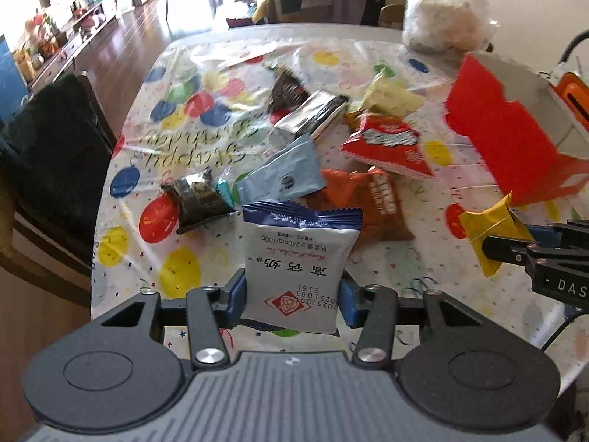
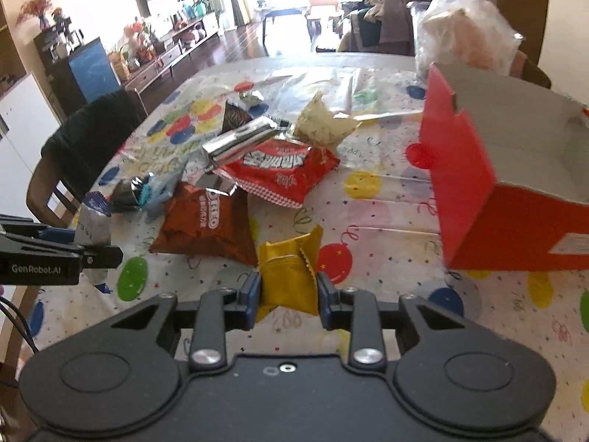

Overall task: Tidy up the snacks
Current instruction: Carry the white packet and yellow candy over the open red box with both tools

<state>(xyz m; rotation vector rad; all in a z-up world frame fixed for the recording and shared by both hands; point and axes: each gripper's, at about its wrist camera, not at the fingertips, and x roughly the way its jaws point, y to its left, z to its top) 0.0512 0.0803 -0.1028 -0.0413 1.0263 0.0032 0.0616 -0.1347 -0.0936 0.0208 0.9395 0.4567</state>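
My left gripper (image 1: 292,294) is shut on a white and blue snack packet (image 1: 298,258), held above the table; the packet also shows in the right wrist view (image 2: 94,232). My right gripper (image 2: 289,291) is shut on a yellow snack packet (image 2: 289,272), which also shows in the left wrist view (image 1: 489,228). An open red box (image 2: 475,188) stands at the right, also in the left wrist view (image 1: 504,136). Loose snacks lie mid-table: a red bag (image 2: 279,169), an orange-brown bag (image 2: 206,221), a silver packet (image 2: 239,140), a pale yellow packet (image 2: 324,121), a light blue packet (image 1: 283,176).
The table wears a balloon-print birthday cloth (image 2: 368,221). A white plastic bag (image 2: 467,29) sits behind the red box. A dark chair (image 2: 84,132) stands at the table's left side. A small dark packet (image 1: 198,199) lies near the left edge.
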